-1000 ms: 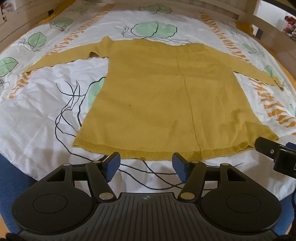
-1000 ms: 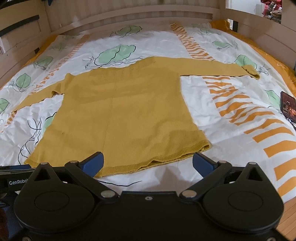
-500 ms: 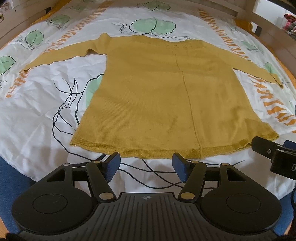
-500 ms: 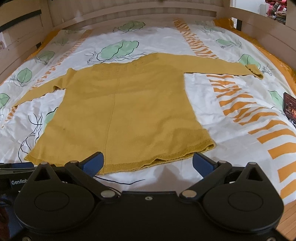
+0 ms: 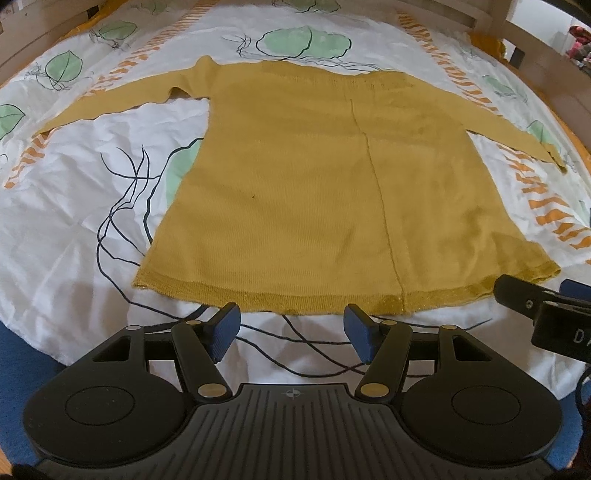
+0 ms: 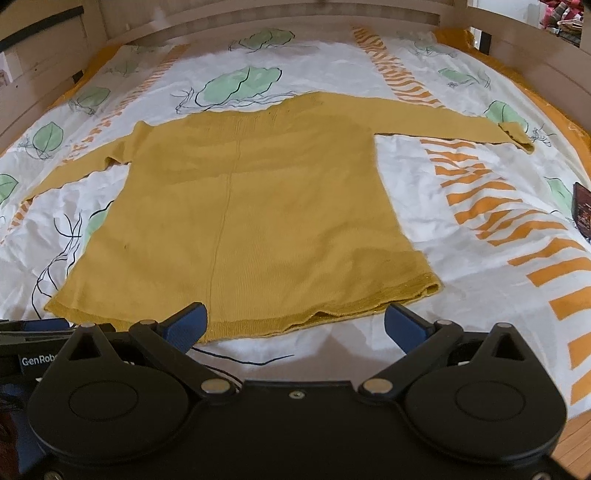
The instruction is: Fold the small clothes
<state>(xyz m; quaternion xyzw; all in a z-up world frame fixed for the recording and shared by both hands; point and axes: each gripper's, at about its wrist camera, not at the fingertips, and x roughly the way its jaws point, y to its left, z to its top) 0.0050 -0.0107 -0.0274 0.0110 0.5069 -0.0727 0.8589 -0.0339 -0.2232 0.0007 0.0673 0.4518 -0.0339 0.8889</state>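
Observation:
A mustard-yellow knit sweater (image 5: 332,177) lies flat on the bed, both sleeves spread out, hem toward me; it also shows in the right wrist view (image 6: 258,206). My left gripper (image 5: 291,330) is open and empty, just short of the middle of the hem. My right gripper (image 6: 295,325) is open wide and empty, its fingertips level with the hem near the right corner (image 6: 424,288). The right gripper's finger shows at the right edge of the left wrist view (image 5: 524,299).
The bed has a white sheet (image 5: 66,206) with green leaves and orange stripes. A wooden bed frame (image 6: 258,14) rings the mattress. A dark flat object (image 6: 581,210) lies near the bed's right edge. Blue fabric (image 5: 14,343) sits under the sheet's front edge.
Both grippers have moved forward a little toward the hem, so the sweater looks larger and nearer. Both stay open.

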